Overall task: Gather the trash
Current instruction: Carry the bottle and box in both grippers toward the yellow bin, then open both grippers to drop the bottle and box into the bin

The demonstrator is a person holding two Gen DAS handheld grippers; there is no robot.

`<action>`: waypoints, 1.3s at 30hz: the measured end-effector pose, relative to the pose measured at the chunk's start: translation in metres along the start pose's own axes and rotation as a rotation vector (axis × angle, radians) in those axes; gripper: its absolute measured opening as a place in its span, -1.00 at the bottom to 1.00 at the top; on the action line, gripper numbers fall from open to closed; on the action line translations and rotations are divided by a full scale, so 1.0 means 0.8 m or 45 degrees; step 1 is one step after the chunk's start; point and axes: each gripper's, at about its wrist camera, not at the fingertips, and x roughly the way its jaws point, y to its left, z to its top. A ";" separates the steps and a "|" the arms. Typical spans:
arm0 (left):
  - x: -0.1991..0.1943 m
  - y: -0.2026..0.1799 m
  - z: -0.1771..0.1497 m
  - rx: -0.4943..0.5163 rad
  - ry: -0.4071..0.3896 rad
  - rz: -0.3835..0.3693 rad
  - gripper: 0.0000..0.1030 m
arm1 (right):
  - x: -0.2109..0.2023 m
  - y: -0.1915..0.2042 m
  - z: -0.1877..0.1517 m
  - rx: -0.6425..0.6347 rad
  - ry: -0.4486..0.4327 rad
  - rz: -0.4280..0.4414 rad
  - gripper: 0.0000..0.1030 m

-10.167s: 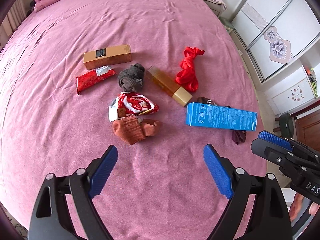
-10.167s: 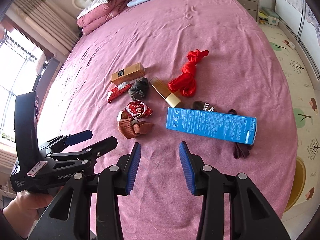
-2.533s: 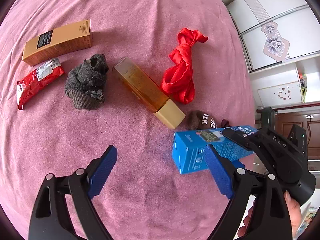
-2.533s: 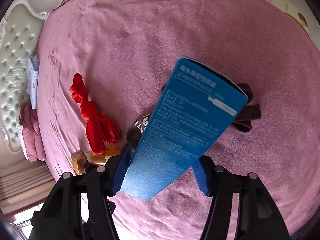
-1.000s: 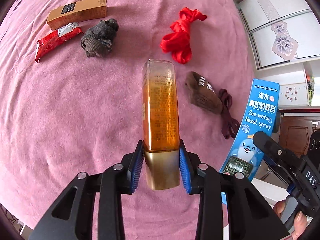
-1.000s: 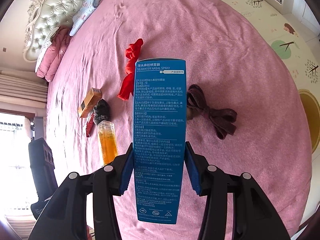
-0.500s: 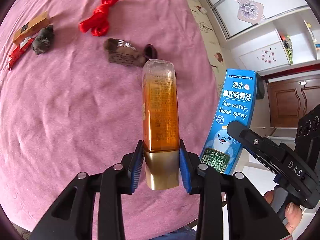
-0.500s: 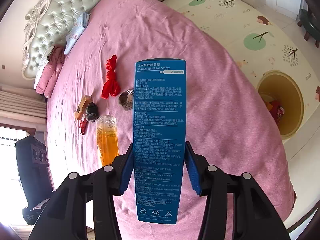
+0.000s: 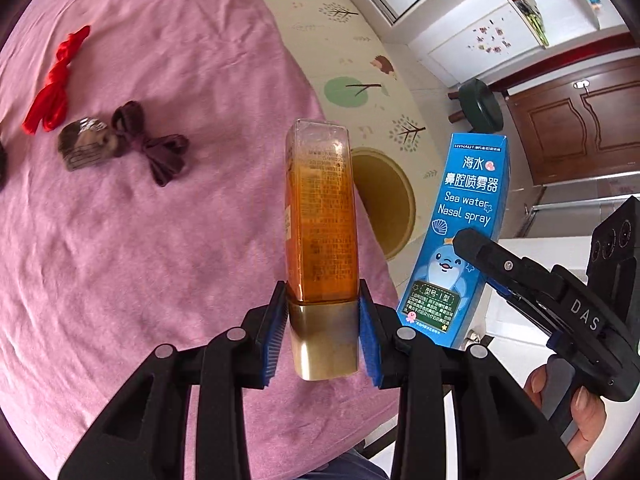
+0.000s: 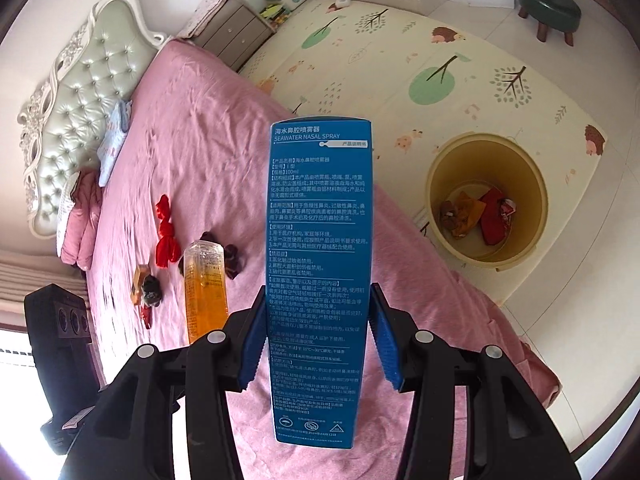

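Note:
My left gripper (image 9: 323,332) is shut on an amber bottle (image 9: 320,216) with a gold cap, held upright near the bed's edge; the bottle also shows in the right wrist view (image 10: 205,288). My right gripper (image 10: 316,340) is shut on a blue nasal spray box (image 10: 320,264), also seen in the left wrist view (image 9: 460,236). A yellow bin (image 10: 486,210) stands on the floor beside the bed, with a few wrappers and cloths inside; its rim shows behind the bottle (image 9: 394,204). A gold box (image 10: 140,278) and a red wrapper (image 10: 147,318) lie on the pink bed (image 10: 192,128).
A red ribbon (image 9: 50,88), a brown sock (image 9: 84,146) and a dark purple tie (image 9: 160,152) lie on the bed, with a dark sock (image 10: 152,290) further back. A green stool (image 10: 550,6) and a nightstand (image 10: 232,30) stand on the patterned play mat (image 10: 460,76).
Both grippers have swung right with their loads, away from the middle of the bed toward its edge. The yellow bin on the floor is now closer and fully in the right wrist view.

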 end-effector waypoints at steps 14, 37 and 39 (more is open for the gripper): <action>0.093 -0.148 0.059 0.246 0.098 -0.045 -0.34 | -0.041 -0.139 0.055 0.196 -0.142 -0.077 -0.08; 0.135 -0.203 0.123 0.373 0.029 0.023 0.73 | -0.050 -0.186 0.115 0.164 -0.207 -0.208 0.52; 0.127 -0.196 0.121 0.376 0.013 0.021 0.73 | -0.046 -0.179 0.112 0.157 -0.199 -0.196 0.52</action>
